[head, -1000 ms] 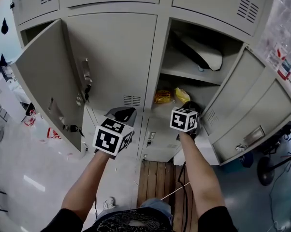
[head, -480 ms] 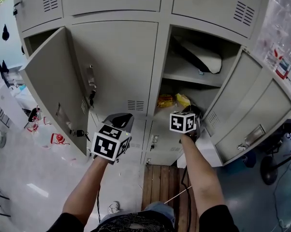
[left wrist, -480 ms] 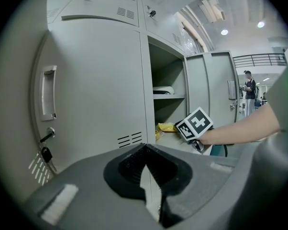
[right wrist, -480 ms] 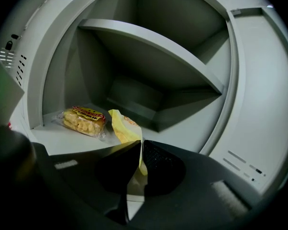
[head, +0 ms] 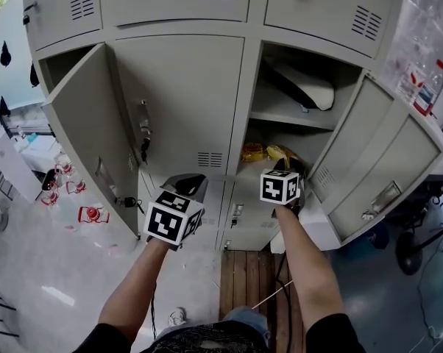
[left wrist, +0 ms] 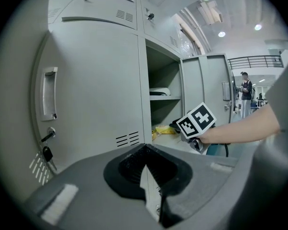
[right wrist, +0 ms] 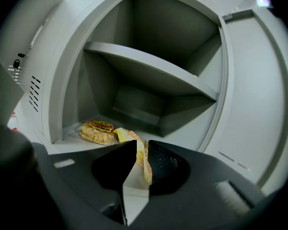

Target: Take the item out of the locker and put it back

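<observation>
Right gripper [right wrist: 140, 146] jaws just opened; snack packet [right wrist: 125, 135] between, unpressed.

Matt painted-metal locker [head: 185, 94]; glossy plastic packet [right wrist: 98, 131]

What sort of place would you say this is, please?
Probably a locker area in a large workplace hall, though that is a guess: a bank of grey metal lockers, with a railed upper walkway and ceiling lights beyond.
</observation>
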`<move>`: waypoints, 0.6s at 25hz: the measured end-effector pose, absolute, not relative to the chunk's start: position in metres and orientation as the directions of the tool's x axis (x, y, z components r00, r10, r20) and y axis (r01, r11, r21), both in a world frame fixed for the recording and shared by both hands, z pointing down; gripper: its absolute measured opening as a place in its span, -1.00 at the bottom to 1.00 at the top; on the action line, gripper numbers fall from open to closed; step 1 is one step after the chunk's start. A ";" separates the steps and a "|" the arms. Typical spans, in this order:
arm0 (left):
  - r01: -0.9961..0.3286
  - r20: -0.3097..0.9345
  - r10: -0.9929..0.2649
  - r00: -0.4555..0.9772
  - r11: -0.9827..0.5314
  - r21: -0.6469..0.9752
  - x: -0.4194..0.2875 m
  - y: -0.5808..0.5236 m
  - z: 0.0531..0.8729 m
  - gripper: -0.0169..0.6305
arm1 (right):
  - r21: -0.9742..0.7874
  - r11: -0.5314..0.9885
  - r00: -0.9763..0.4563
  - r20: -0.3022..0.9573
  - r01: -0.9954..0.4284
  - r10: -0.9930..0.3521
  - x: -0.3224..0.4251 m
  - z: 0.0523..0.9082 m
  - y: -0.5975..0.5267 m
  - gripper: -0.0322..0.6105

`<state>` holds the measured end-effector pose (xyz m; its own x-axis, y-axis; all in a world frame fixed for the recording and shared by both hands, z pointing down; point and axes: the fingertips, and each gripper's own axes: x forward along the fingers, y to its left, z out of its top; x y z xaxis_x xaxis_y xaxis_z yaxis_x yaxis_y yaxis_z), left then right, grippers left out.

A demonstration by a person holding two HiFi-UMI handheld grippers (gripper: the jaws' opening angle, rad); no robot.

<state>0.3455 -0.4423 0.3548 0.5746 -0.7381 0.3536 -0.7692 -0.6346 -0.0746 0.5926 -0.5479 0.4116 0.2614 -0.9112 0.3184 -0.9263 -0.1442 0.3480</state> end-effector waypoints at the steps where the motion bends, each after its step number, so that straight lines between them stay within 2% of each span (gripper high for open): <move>1: -0.764 0.351 -0.734 0.581 -0.641 -0.074 0.347 -0.441 0.354 -0.95 | 0.339 -0.142 0.253 0.309 -0.930 -0.917 0.590 0.407 -0.544 -0.63; 15: -0.679 0.324 -0.653 0.684 -0.733 -0.042 0.354 -0.422 0.345 -0.95 | 0.191 -0.137 0.176 0.201 -0.972 -0.964 0.555 0.340 -0.464 -0.63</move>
<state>0.3544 -0.4223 0.3448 0.6844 -0.6532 0.3240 -0.6794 -0.7326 -0.0418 0.5554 -0.4640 0.3397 0.1757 -0.9638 0.2007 -0.9719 -0.1374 0.1911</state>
